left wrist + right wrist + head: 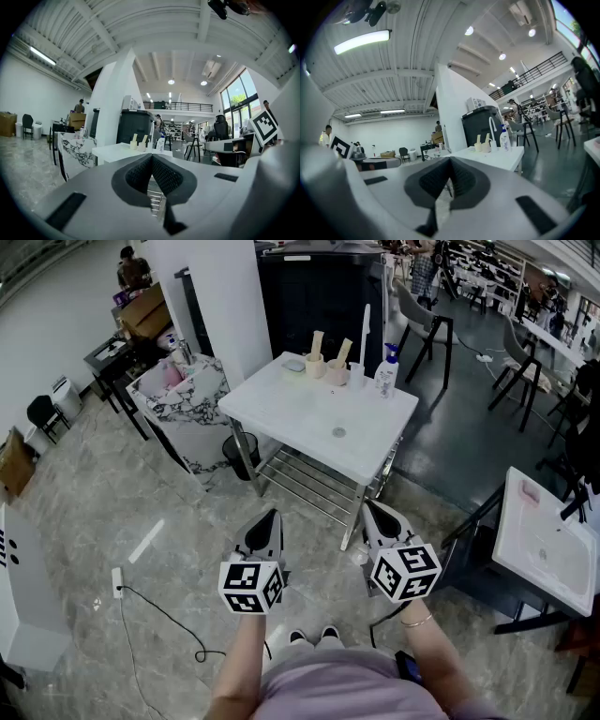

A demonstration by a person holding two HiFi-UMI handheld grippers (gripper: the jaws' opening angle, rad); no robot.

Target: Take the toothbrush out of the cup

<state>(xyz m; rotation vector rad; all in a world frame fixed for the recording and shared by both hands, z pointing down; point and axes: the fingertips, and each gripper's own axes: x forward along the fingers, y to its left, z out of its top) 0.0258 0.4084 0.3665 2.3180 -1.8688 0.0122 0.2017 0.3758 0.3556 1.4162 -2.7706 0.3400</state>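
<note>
Left gripper (266,521) and right gripper (377,517), lower centre, both clenched empty; toothbrush (366,329) stands in the cup (356,377), upper centre

Left gripper (271,517) and right gripper (371,510) are hovering side by side, jaws together, well short of the white square table (305,418).

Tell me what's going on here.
A person stands back from a white table, holding the left hand-held gripper and the right hand-held gripper out in front. Both are shut and empty, and neither is near the table. At the table's far edge a toothbrush stands upright in a cup, next to a pump bottle and two beige cups. The toothbrush has not been taken out yet.
</note>
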